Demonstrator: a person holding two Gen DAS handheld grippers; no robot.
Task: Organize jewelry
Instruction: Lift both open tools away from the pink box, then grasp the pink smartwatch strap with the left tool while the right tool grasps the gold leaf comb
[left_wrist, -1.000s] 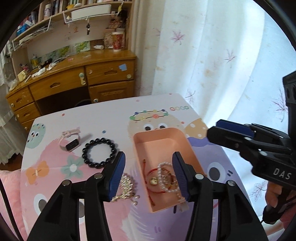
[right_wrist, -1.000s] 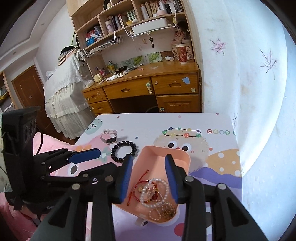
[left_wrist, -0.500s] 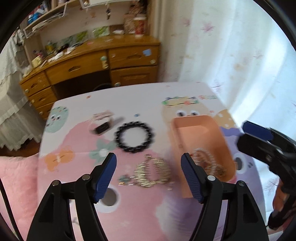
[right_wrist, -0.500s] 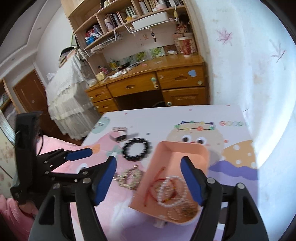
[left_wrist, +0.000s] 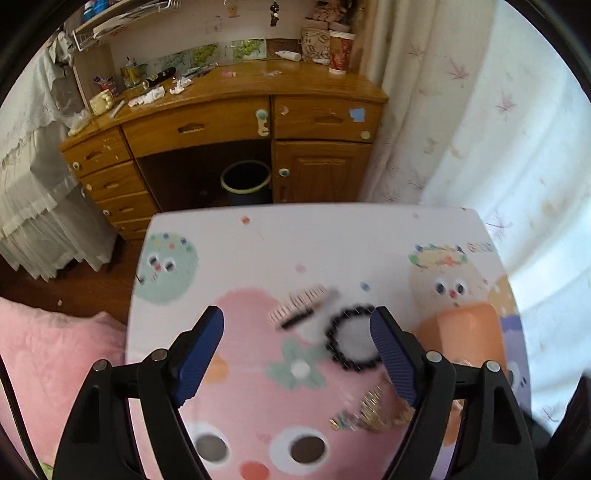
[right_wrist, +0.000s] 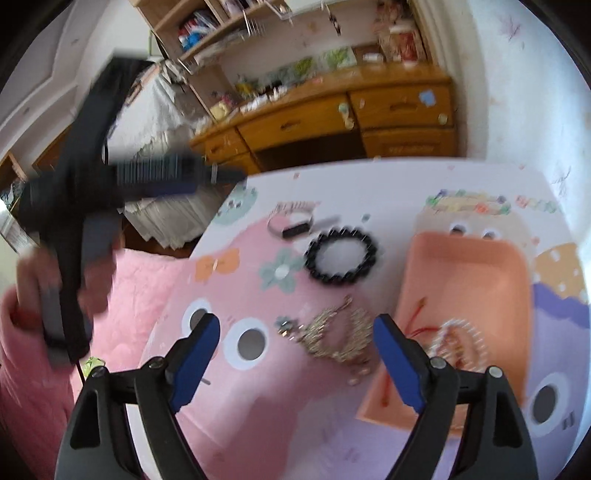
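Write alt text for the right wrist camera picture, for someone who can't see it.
The open right gripper hovers over a cartoon-print table, above a gold chain necklace. A black bead bracelet and small watch lie beyond; an orange tray at right holds pearl and red-cord jewelry. The left gripper blurs at upper left.

Daylight, bright, entering through the white curtain (left_wrist: 517, 155) on the right side; fabric there nearly blown out. Strong fisheye bend, black vignette in the corners. Left wrist view: desk (left_wrist: 229, 122) fairly sharp, tabletop items smeared by motion blur, black bead bracelet (left_wrist: 352, 338) streaked. Right wrist view: blurred throughout, left gripper (right_wrist: 155, 177) heavily smeared, shelves soft. Shadows on the table (right_wrist: 258, 406) faint, soft-edged
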